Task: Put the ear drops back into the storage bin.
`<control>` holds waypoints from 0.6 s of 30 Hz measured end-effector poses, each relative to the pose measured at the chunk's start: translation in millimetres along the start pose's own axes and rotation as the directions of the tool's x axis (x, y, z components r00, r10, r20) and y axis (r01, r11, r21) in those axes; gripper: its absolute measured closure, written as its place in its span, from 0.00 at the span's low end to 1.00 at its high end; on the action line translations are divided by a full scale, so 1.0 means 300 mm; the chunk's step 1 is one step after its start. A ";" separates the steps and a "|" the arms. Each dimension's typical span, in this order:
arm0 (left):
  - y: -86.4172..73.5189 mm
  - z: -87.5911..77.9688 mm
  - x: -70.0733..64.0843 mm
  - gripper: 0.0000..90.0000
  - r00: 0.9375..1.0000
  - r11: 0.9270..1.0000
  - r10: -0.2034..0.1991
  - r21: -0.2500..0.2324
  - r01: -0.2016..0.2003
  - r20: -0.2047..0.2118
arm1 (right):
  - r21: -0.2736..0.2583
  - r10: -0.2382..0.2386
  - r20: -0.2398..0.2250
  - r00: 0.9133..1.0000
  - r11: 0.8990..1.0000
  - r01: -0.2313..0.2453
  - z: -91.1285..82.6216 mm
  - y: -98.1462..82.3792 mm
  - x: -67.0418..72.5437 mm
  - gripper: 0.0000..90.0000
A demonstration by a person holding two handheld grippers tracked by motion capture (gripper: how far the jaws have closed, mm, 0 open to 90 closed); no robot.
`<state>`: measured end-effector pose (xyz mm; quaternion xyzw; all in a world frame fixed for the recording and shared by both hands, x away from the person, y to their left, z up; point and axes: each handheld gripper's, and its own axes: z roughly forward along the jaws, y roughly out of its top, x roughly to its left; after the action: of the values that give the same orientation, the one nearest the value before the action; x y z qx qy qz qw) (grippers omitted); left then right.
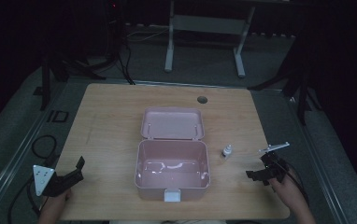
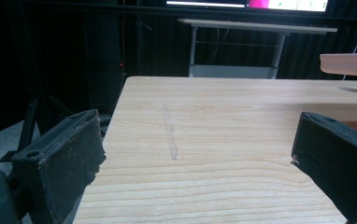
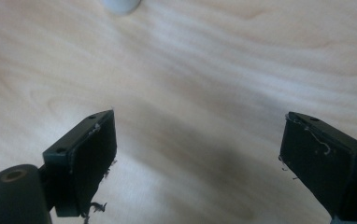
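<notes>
Sitting at ten o'clock from the right gripper (image 1: 260, 175), just beside the pink box (image 1: 172, 186): small bottle (image 1: 226, 151). Both spread wide, gripping nothing, left gripper (image 1: 76, 170) included.

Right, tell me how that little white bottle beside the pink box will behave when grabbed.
The small bottle stands upright, narrow and taller than wide, so a sideways nudge would probably tip it. It looks light, likely plastic. Once down, its round body may roll.

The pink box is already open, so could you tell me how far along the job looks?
Done: the pink box sits open on the table, lid back, nothing visible inside. In hand: nothing; the left hand-held gripper and right hand-held gripper are both open and apart from everything. Left: the small bottle stands beside the box, nearest the right one, ungrasped; it probably goes in.
</notes>
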<state>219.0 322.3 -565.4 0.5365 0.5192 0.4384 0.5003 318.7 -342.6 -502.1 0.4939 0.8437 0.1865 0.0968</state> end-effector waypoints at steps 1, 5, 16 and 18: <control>0.000 0.000 0.000 0.03 1.000 1.000 0.000 0.000 0.000 0.000 | 0.026 -0.006 0.000 1.000 1.000 0.006 0.001 0.001 0.003 0.12; 0.000 0.000 0.000 0.03 1.000 1.000 0.000 0.000 0.000 -0.001 | 0.119 -0.028 -0.012 1.000 0.992 0.029 0.003 0.007 0.015 0.12; 0.000 0.000 0.000 0.03 1.000 1.000 -0.001 0.000 0.001 -0.001 | 0.331 -0.095 -0.060 0.994 0.937 0.109 -0.001 0.016 0.043 0.12; 0.000 0.000 0.000 0.03 1.000 1.000 -0.001 0.000 0.001 -0.001 | 0.375 -0.099 -0.075 0.992 0.919 0.120 0.005 0.014 0.046 0.12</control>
<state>219.0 322.4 -565.4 0.5362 0.5198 0.4385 0.5001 315.6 -328.5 -501.5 0.4501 0.8924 0.0279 -0.0131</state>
